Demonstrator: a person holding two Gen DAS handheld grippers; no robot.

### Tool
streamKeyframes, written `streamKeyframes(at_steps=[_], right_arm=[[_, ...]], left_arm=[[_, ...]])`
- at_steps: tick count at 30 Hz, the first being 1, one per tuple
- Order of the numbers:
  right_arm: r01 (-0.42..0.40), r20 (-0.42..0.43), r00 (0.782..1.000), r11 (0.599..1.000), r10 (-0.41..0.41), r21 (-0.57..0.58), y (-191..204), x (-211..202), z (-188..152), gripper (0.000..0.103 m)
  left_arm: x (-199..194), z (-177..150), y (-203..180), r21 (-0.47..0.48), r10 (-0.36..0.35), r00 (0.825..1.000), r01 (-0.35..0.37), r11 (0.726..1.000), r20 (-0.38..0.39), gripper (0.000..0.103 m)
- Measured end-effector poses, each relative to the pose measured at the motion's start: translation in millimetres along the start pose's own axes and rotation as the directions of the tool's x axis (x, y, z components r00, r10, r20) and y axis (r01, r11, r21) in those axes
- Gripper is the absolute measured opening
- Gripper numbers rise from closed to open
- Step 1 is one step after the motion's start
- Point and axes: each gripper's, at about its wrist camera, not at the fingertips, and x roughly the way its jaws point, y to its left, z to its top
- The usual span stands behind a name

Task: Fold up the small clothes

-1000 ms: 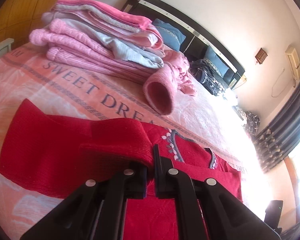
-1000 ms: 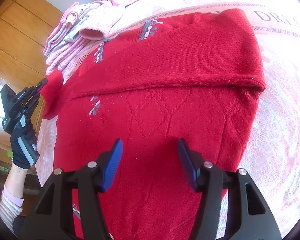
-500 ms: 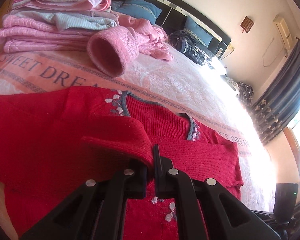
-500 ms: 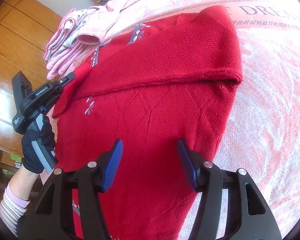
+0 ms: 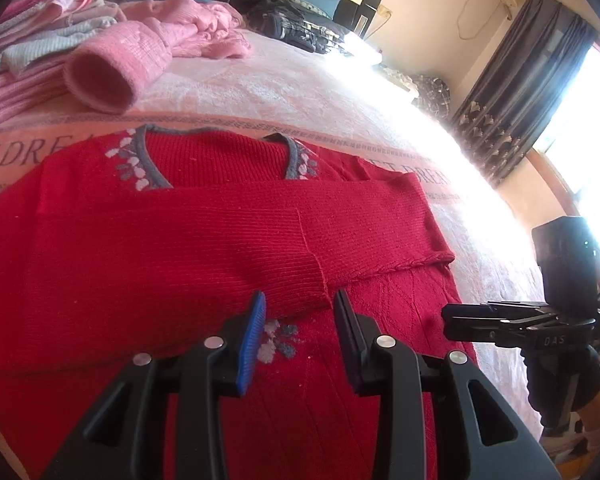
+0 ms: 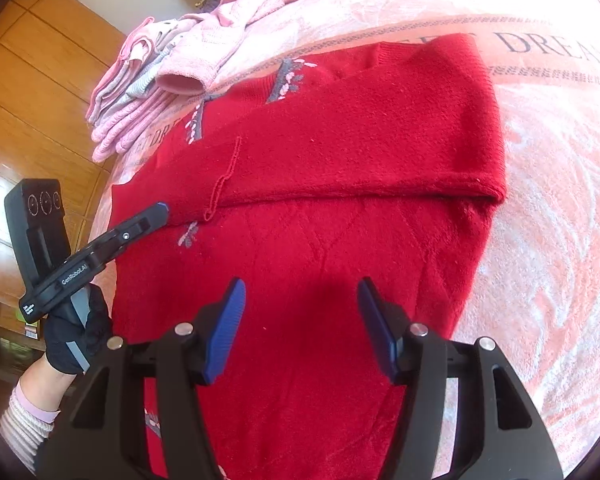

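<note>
While the red sweater lies flat on the bed, front up and neck toward the headboard, I log it as item one: knit, grey neck trim with small pale flower motifs, both sleeves laid across the chest, cuffs meeting near the middle. Step in hand, by my reading: sleeves are folded in, body fold not yet made. My left tool sits low over the sleeve cuff with jaws parted and nothing between them, the cuff edge lying just ahead of the blue pads. My right tool hovers over the lower body of the sweater, jaws wide, holding nothing. Next move, as I judge it, calls for gripping the hem at two points and carrying it up toward the neck without dragging the sleeves loose. Item two: stack of folded pink and grey clothes beyond the collar, with a loose pink knit sleeve beside it. Legible writing: bed cover band reads "DREA" in part; left tool body reads "GenRobot.AI"; right tool reads "DAS".
</note>
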Motion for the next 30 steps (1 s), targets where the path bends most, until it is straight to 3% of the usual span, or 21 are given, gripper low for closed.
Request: streamKeyframes(at_steps=[3,6,8,12,13,18,23,26,28,30], right_arm=[[-0.017,0.006,1.0,0.999,0.017,-0.032,21,4,12,0.059],[-0.042,-0.015,0.999,0.998,0.041,-0.056,45,16,25,0.059],[-0.053,-0.02,0.998,0.997,0.052,-0.064,58,25,33,0.058],[-0.074,-0.03,0.997,0.997,0.073,-0.038,75,45,53,0.052],[-0.081,-0.032,0.996,0.996,0.08,-0.026,77,50,58,0.052],[-0.004,-0.078,0.997,1.0,0.005,0.012,77,79,73,0.046],[-0.011,-0.079,0.997,1.0,0.012,0.019,79,92,78,0.042],[-0.023,-0.074,0.997,1.0,0.023,0.001,88,98,81,0.024],[-0.018,-0.065,0.998,1.0,0.017,-0.015,93,100,83,0.002],[-0.036,-0.048,0.998,0.999,0.036,-0.01,94,96,84,0.002]], left_arm=[[-37,6,42,-0.087,0.072,0.995,-0.066,0.994,0.062,0.035],[-66,6,93,-0.183,0.223,0.972,-0.206,0.961,0.075,0.035],[-77,5,126,-0.239,0.31,0.949,-0.289,0.927,0.055,0.035],[-77,-7,176,-0.301,0.372,0.928,-0.362,0.882,-0.027,0.037],[-71,-11,184,-0.297,0.354,0.934,-0.353,0.887,-0.054,0.036],[-82,-17,185,-0.311,0.303,0.953,-0.285,0.907,0.01,0.036],[-99,-17,183,-0.306,0.322,0.943,-0.285,0.909,0.079,0.037],[-108,-16,185,-0.322,0.347,0.931,-0.297,0.899,0.109,0.037],[-116,-14,187,-0.342,0.357,0.924,-0.295,0.892,0.134,0.037],[-124,-11,190,-0.358,0.371,0.915,-0.296,0.886,0.16,0.037]])
